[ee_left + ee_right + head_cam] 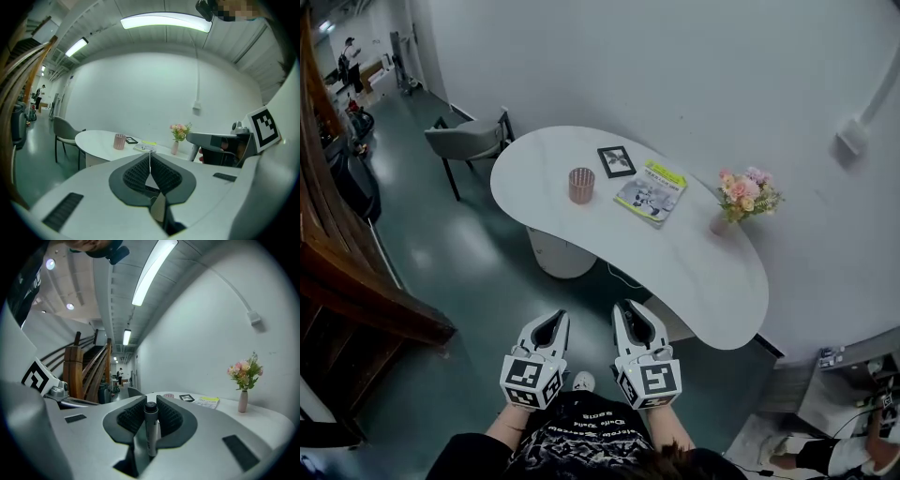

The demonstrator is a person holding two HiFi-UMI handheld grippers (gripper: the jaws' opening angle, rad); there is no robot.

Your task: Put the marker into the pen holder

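**Right gripper (634,317) holds the marker (151,425)**

Head view: it and the left gripper (549,323) hang short of the table (712,281), with the pen holder (581,186) well beyond. Left gripper view: jaws together, empty. Right gripper view: jaws clamp the marker, which is best gripped firmly and lowered squarely over the holder's mouth.

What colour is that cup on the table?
Pink, with ribbed sides. The pen holder stands on the white table; the head view shows it best.

We record the left claw (150,157) and the right claw (149,401) as white, with black ribbed pads (129,416) and black-and-white square-patterned cubes (528,380). The marker (151,427) in the right claw is grey with a black end. Ahead of the claws: white surface (703,272), pink pen holder (581,185).
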